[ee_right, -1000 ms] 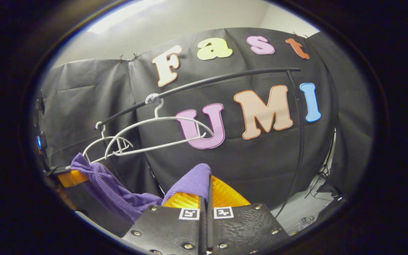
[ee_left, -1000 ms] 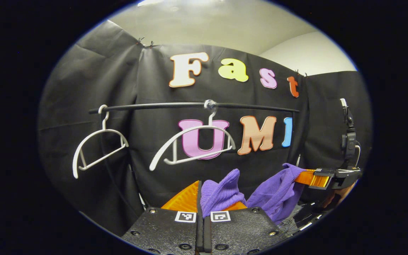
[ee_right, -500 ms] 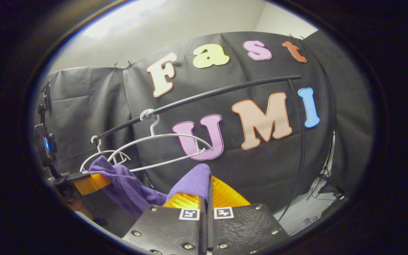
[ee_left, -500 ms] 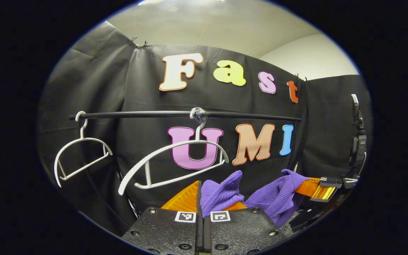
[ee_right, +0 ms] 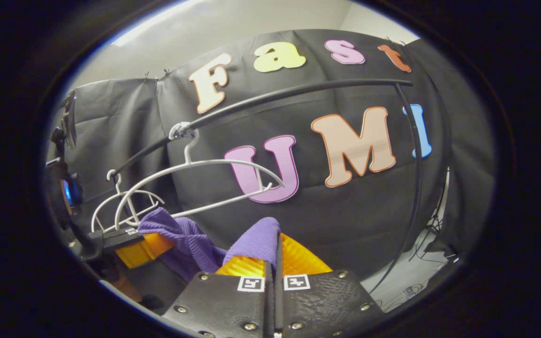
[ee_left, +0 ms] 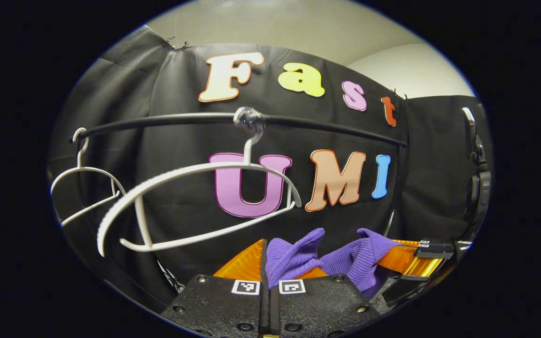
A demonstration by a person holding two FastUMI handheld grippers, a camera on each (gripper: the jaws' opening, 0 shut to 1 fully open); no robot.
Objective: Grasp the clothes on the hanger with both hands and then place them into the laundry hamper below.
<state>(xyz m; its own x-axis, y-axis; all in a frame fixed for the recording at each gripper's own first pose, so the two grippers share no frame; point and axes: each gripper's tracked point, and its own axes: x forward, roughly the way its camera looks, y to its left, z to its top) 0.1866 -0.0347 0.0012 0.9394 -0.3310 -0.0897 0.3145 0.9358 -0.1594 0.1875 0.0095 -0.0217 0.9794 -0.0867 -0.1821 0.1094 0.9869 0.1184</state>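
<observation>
Both our grippers point(ee_left: 266, 263) point(ee_right: 274, 256) pinch the purple knit garment point(ee_left: 345, 263); we should lower them together, level, clear of the white hanger point(ee_left: 195, 202).

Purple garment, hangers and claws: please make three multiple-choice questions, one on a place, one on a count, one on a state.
1. Where is the purple garment?
A. draped on a hanger
B. held between the two claws, below the rail
C. lying on the floor

2. How many white hangers hang on the black rail?
A. one
B. two
C. four

3. What is the state of the left claw?
A. shut on the garment
B. wide open
C. gripping the rail

Answers:
1 B: the left claw and the right claw each pinch one end of the knit.
2 B: a near hanger and a far hanger hang bare.
3 A: cloth bunches between its closed fingers.
</observation>
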